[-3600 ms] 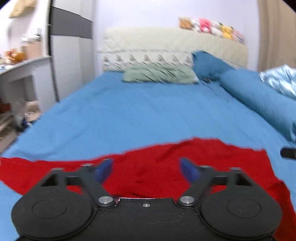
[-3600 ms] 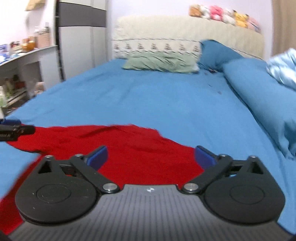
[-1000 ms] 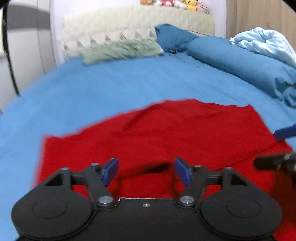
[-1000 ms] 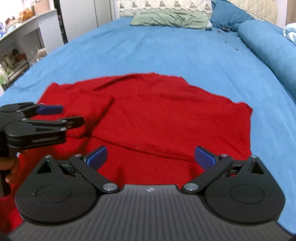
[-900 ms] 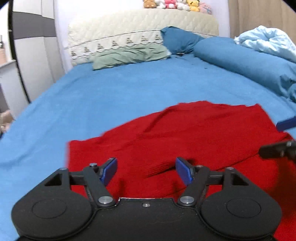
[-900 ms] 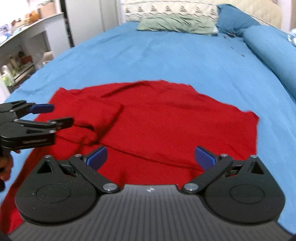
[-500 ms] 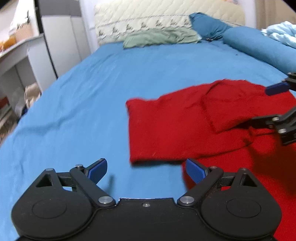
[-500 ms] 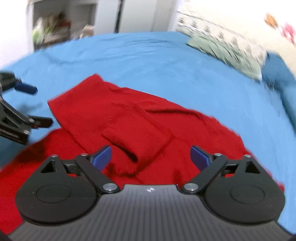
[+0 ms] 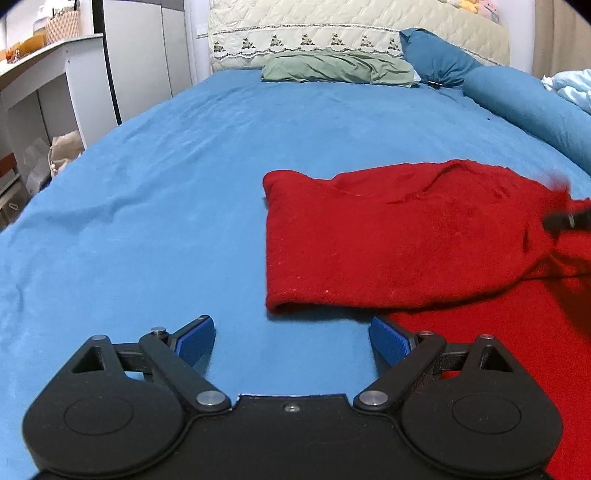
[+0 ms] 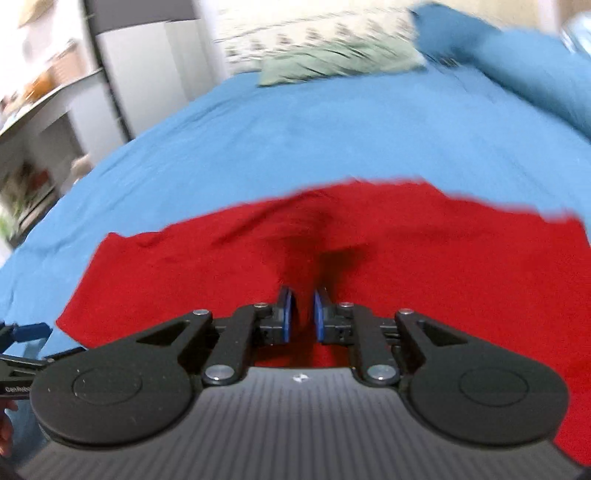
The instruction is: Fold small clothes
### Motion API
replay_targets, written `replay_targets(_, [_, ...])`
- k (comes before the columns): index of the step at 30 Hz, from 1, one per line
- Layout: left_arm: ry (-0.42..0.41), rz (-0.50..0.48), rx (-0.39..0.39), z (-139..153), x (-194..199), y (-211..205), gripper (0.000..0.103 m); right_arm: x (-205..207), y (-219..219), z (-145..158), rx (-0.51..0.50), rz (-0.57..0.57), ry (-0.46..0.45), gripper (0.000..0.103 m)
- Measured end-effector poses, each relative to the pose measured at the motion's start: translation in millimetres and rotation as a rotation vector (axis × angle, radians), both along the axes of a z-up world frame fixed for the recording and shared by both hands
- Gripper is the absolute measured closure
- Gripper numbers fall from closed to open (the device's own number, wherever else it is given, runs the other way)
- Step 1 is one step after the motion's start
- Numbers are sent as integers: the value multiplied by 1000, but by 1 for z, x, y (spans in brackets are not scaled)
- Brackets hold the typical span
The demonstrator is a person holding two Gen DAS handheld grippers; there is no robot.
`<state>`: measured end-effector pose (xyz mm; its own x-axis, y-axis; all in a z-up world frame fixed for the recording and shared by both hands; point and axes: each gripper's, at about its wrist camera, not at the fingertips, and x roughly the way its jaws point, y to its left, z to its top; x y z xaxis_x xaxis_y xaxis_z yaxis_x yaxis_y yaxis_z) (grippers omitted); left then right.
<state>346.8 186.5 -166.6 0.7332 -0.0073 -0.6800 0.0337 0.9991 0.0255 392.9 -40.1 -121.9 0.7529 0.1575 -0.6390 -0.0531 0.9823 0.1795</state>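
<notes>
A red knitted garment (image 9: 388, 251) lies on the blue bed sheet (image 9: 147, 184), its left part folded over onto the rest. My left gripper (image 9: 291, 335) stands open, low over bare sheet just off the garment's near left corner, with nothing between its fingers. My right gripper (image 10: 303, 314) is over the middle of the garment (image 10: 461, 251); its jaws are closing and stand almost together, with a ridge of red fabric pinched between the blue pads. The right gripper's tip (image 9: 569, 219) shows blurred at the right edge of the left wrist view. The left gripper's fingers (image 10: 26, 332) show at the lower left of the right wrist view.
A green pillow (image 9: 336, 66) and a blue bolster (image 9: 528, 107) lie by the quilted headboard (image 9: 351, 22). A pale blue quilt (image 9: 572, 85) is bunched at the far right. A white desk (image 9: 44, 70) and a wardrobe (image 9: 147, 55) stand beyond the bed's left edge.
The left gripper let go, opened wide and moved left off the garment onto bare sheet. The garment's left part now lies folded over. The right gripper went from wide open to nearly shut on fabric.
</notes>
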Motion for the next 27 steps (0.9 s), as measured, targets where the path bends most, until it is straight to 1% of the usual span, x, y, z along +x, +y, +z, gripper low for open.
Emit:
replay_targets(1, [0, 6, -9, -1, 1, -1, 9, -2, -8, -8, 18, -11, 20, 64])
replay_targets(2, [-1, 10, -15, -2, 1, -2, 9, -5, -13, -15, 36, -20, 36, 59])
replay_targets(3, [-2, 14, -17, -2, 2, -2, 9, -7, -17, -21, 55, -25, 39, 56])
replay_targets(5, [-4, 15, -17, -2, 3, -4, 9, -13, -27, -22, 96, -12, 18, 53])
replay_targets(6, [-5, 13, -15, -2, 4, -5, 9, -13, -29, -22, 107, -7, 15, 46])
replay_targets(7, [-5, 11, -11, -2, 3, -6, 9, -13, -31, -21, 123, -3, 11, 35])
replay_targets(8, [-6, 10, -9, -2, 4, -6, 9, -16, -36, -20, 144, -2, 2, 28])
replay_targets(9, [-6, 10, -8, -2, 4, -7, 9, -21, -42, -19, 163, -8, -6, 15])
replay_targets(10, [-6, 11, -10, -2, 4, -6, 9, -25, -46, -18, 180, -17, -17, 8])
replay_targets(11, [-7, 12, -11, -2, 5, -6, 9, -26, -46, -16, 188, -29, -30, 8])
replay_targets(13, [-8, 11, -11, -3, 4, -6, 9, -19, -47, -18, 189, -60, -30, 9])
replay_targets(14, [-9, 10, -10, -3, 4, -6, 9, -16, -49, -20, 206, -70, -27, 10])
replay_targets(16, [-8, 9, -7, -2, 5, -5, 9, -10, -52, -22, 226, -96, -14, 20])
replay_targets(17, [-8, 10, -8, -2, 5, -6, 9, -8, -51, -23, 222, -105, -14, 22])
replay_targets(21, [-6, 13, -6, -2, 6, -7, 9, -4, -41, -24, 146, -110, -14, 35])
replay_targets(22, [-6, 12, -5, -2, 6, -7, 9, -5, -37, -24, 117, -108, -16, 42])
replay_targets(23, [-7, 11, -4, -2, 6, -7, 9, -5, -34, -25, 91, -105, -17, 46])
replay_targets(25, [-7, 11, 0, -3, 6, -8, 9, -9, -29, -26, 27, -109, -21, 63])
replay_targets(26, [-7, 12, 1, -3, 6, -8, 9, -8, -28, -27, 8, -110, -23, 66])
replay_targets(27, [-6, 13, 2, -2, 6, -8, 9, -9, -27, -27, -7, -107, -24, 72])
